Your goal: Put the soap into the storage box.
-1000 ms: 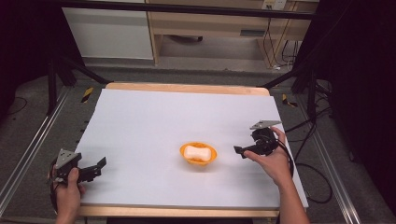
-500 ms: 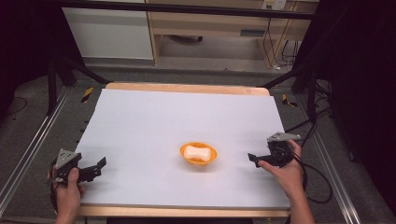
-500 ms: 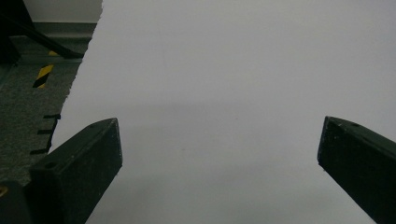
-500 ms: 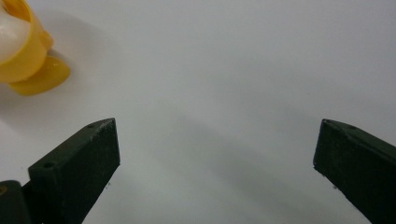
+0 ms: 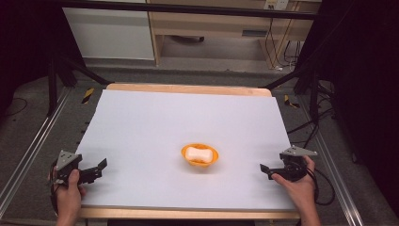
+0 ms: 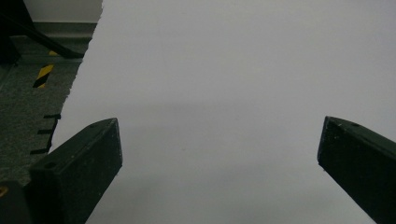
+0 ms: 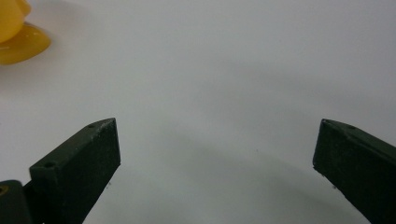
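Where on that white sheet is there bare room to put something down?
Nearly everywhere: the whole far half behind the orange bowl, and the strips between it and each claw, left and right. Only the bowl's spot is taken.

One orange bowl (image 5: 200, 155), one white piece (image 5: 197, 153) in it, two grippers, one white table (image 5: 188, 117).

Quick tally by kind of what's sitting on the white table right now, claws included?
Round orange plastic bowl: 1
White soap-like block lying in that bowl: 1
Black two-jaw claws, left claw and right claw, both open: 2
Total: 4
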Available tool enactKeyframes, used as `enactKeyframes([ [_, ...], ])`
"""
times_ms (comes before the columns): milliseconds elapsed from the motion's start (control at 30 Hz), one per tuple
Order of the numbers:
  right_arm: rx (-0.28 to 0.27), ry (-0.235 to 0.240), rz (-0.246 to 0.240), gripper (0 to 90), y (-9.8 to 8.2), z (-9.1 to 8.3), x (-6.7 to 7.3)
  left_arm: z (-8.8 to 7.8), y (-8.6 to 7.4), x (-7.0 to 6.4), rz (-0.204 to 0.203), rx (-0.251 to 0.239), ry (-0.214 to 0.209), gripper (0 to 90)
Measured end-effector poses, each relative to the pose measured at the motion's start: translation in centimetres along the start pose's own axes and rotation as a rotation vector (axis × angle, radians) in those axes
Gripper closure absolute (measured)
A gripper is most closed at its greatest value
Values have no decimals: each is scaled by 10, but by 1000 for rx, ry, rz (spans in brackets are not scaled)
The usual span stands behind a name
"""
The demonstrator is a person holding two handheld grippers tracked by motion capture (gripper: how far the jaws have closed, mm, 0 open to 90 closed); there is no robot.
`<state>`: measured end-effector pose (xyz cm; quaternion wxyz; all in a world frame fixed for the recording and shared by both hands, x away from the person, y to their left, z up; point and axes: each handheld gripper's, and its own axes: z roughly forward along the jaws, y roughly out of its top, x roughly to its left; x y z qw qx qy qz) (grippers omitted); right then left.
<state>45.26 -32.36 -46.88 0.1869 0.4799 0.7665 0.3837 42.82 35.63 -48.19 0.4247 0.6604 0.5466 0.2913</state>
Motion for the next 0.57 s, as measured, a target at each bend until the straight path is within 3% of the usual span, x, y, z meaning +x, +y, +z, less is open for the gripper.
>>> enactKeyframes([
  [367, -46, -21, 31, 13, -24, -18, -8, 0, 0, 0, 0, 0, 2, 0],
  [567, -94, 0, 58, 5, -29, -22, -11, 2, 1, 1, -11, 9, 0, 0],
])
